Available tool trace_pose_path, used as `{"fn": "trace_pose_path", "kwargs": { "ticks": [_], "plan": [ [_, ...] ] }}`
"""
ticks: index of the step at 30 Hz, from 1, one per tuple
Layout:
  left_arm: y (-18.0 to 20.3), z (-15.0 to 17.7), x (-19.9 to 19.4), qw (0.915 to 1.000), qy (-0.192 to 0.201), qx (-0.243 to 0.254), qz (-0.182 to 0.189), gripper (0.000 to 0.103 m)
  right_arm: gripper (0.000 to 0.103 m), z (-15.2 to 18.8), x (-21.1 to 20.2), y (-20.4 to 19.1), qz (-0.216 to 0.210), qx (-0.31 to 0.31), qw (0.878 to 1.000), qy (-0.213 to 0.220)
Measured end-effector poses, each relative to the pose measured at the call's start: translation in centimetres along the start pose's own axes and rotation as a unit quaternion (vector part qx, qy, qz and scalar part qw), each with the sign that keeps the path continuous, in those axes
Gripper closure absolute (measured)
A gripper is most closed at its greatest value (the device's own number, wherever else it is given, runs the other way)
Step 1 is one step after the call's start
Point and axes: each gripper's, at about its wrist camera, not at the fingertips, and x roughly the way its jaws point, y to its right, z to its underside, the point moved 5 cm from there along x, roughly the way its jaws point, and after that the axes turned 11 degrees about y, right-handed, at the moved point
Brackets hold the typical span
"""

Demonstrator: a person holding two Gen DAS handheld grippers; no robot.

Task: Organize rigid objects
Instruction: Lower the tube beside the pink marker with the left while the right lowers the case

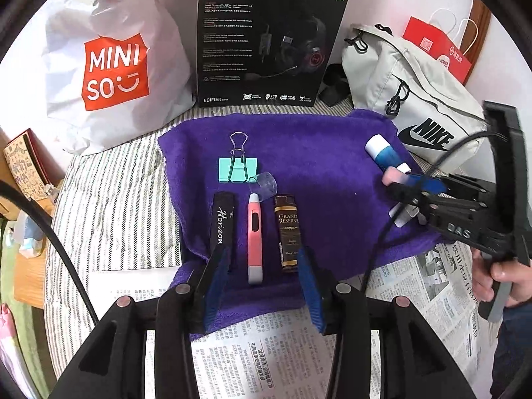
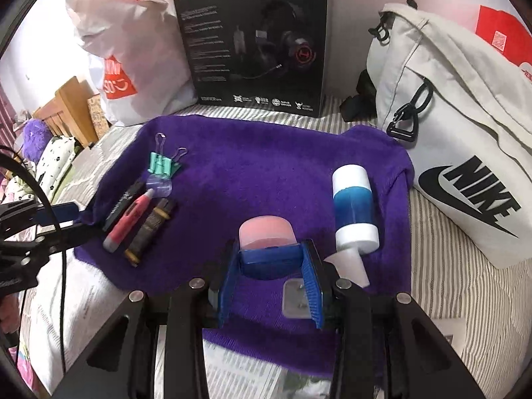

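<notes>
On the purple towel (image 1: 299, 153) lie a black Horizon bar (image 1: 223, 222), a pink pen-shaped tool (image 1: 254, 232) and a brown Grand Reserve bottle (image 1: 288, 232) side by side, with a mint binder clip (image 1: 237, 166) and a clear cap (image 1: 264, 184) behind them. My left gripper (image 1: 262, 266) is open around the near ends of the pink tool and bottle. My right gripper (image 2: 271, 266) is shut on a pink-and-blue object (image 2: 267, 239) above the towel. A blue-and-white bottle (image 2: 354, 209) lies to its right, and a white plug (image 2: 296, 296) lies under it.
A Miniso bag (image 1: 109, 66), a black headset box (image 1: 266, 43) and a grey Nike bag (image 1: 415, 99) stand behind the towel. Newspaper (image 1: 259, 349) lies at the near edge over striped bedding (image 1: 109, 199). A red paper bag (image 1: 439, 46) stands at the far right.
</notes>
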Motion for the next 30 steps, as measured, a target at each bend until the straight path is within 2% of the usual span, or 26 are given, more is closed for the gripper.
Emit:
{"fn": "trace_pose_path", "kwargs": {
  "ticks": [12,30],
  "plan": [
    [0.1,-0.5,0.5,1.0,0.003,-0.006,0.007,0.062,0.066,-0.2,3.3,-0.1,0.009,-0.018,1.0,-0.022],
    [0.5,-0.6,0.8,0.9999,-0.002,-0.003,0.016,0.062,0.066,1.2,5.3,-0.1,0.014,-0.021,0.999,-0.045]
  ]
}}
